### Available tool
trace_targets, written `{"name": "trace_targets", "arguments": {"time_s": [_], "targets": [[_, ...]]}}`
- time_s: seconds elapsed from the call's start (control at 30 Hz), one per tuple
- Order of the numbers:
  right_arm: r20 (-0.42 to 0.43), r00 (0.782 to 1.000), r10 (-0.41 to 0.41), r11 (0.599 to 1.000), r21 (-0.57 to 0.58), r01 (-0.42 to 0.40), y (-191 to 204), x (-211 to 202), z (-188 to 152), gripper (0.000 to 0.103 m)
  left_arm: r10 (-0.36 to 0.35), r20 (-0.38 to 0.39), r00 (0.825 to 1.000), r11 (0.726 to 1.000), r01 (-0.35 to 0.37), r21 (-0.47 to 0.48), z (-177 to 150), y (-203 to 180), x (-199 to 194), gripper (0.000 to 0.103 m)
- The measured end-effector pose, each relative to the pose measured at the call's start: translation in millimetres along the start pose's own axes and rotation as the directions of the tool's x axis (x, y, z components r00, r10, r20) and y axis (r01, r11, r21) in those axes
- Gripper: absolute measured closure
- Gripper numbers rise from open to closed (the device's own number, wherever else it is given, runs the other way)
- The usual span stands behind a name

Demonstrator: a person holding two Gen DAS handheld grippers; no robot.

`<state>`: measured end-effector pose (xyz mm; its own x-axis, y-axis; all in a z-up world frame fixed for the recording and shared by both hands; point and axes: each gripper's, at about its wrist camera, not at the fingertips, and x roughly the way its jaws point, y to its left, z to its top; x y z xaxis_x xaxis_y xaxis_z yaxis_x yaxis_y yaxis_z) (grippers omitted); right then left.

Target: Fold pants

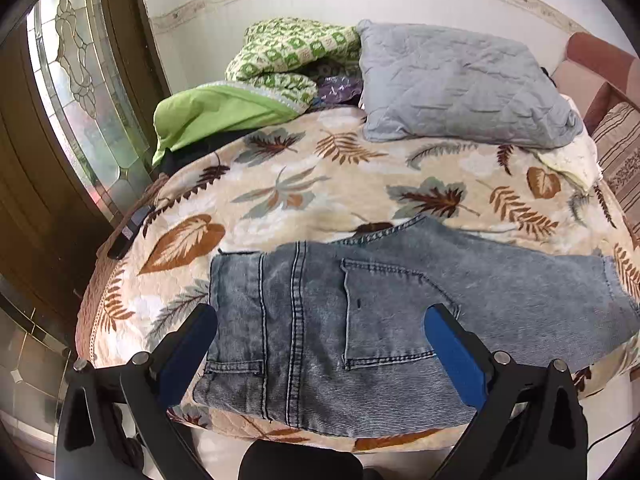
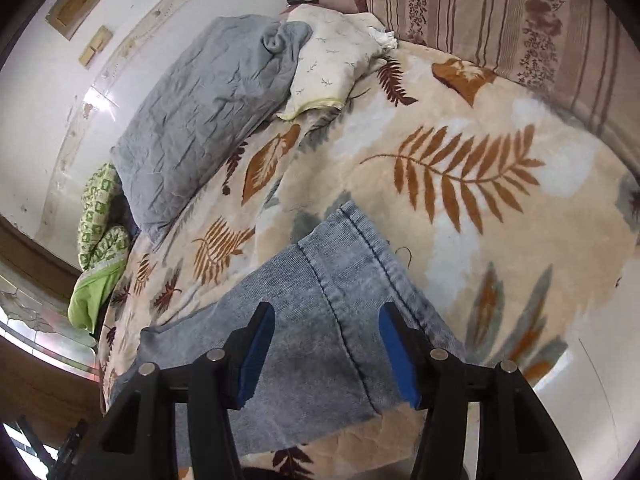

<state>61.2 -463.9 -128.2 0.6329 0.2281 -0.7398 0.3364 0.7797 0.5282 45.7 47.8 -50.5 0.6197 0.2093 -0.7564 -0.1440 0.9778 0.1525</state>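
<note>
Denim, acid-washed grey-blue with double-stitched seams, makes up the one pair of jeans [image 1: 360, 320] lying flat on the bed near its front edge. From the left wrist view a back pocket [image 1: 384, 312] faces up, and a leg runs off to the right to a frayed hem. Under the jeans lies a plush beige blanket [image 1: 280, 200] printed with brown and grey leaves. Beyond the jeans, toward the wall, rest one quilted grey pillow [image 1: 460, 88], one green-and-cream patterned quilt [image 1: 288, 56] with a plain lime-green underside, and one cream pillow [image 2: 336, 60] half tucked under the grey one. A striped, flowered cushion [image 2: 500, 12] stands past the jeans' hem end.

Both grippers hang over the jeans. The left gripper [image 1: 320, 320] has its two blue-padded fingers [image 1: 452, 344] spread wide, nothing between them but the cloth below. The right gripper [image 2: 326, 320] has its fingers [image 2: 396, 344] parted too, over a leg seam, not pinching it.

The right wrist view cuts off the waistband; its right side is blurred. A dark flat object at the blanket's left edge is too small to make out.
</note>
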Motion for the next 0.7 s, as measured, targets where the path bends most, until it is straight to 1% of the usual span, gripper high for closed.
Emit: {"name": "trace_targets", "arguments": {"time_s": [0.2,0.33,0.47,0.57,0.7], "targets": [[-0.007,1.000,0.025,0.999,-0.044,-0.026,15.6,-6.9,-12.0,0.044,-0.003,0.058,0.998,1.000,0.003,0.003,7.5,-0.6,-26.6,0.000],[-0.015,0.999,0.051,0.997,-0.058,-0.052,19.4,-11.2,-18.4,0.044,0.002,0.076,0.997,1.000,-0.002,0.004,9.6,-3.7,-38.0,0.000],[-0.012,0.998,0.066,0.996,-0.058,-0.067,13.9,-16.4,-20.4,0.043,0.005,0.086,0.996,1.000,-0.007,0.027,11.4,-15.5,-44.2,0.000],[-0.008,0.997,0.076,0.996,-0.042,-0.077,1.9,-19.8,-19.4,0.042,-0.005,0.075,0.997,0.998,0.001,0.057,12.0,-31.0,-41.0,0.000],[-0.005,0.997,0.078,0.997,-0.003,-0.078,-21.1,-20.5,-16.4,0.042,-0.038,-0.001,0.999,0.994,0.038,0.099,10.2,-61.0,-18.1,0.000]]}}
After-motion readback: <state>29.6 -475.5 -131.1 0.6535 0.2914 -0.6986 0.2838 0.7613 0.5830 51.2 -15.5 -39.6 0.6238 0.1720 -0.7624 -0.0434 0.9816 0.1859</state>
